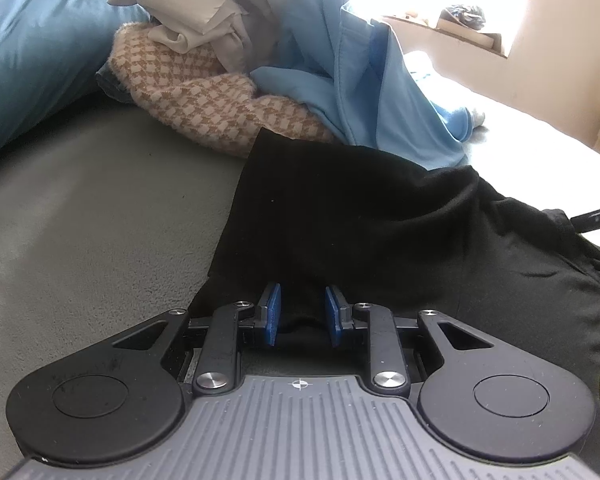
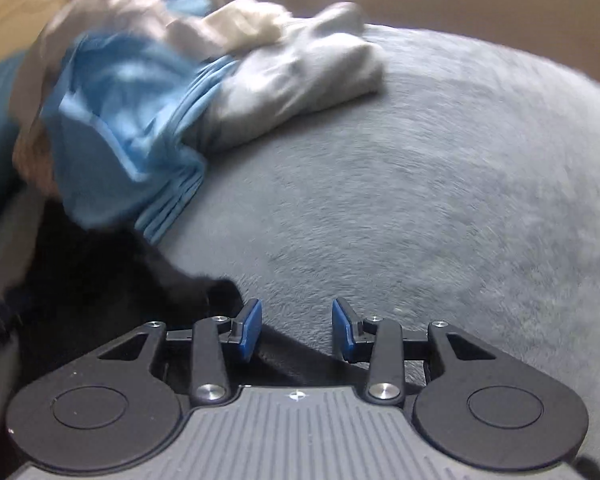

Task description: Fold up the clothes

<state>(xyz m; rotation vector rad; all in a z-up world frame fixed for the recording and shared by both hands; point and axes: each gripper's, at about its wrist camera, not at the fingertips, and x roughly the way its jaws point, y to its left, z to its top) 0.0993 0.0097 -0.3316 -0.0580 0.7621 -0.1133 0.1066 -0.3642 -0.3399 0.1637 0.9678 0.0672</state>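
Note:
A black garment (image 1: 360, 220) lies spread on the grey fleece bed cover (image 1: 100, 200). My left gripper (image 1: 302, 292) is shut on a bunched edge of it, and the cloth fills the gap between the blue pads (image 1: 274, 312). In the right wrist view the same black garment (image 2: 100, 280) lies at the lower left. My right gripper (image 2: 296, 308) stands open just to its right, over the bare bed cover (image 2: 420, 200), with nothing between its fingers. That view is blurred.
Behind the black garment sits a pile of clothes: a brown houndstooth knit (image 1: 204, 108), a light blue garment (image 1: 340, 72) (image 2: 120, 120), beige cloth (image 1: 188, 0) and a pale grey bundle (image 2: 300, 68). A teal duvet (image 1: 28, 60) lies at the far left.

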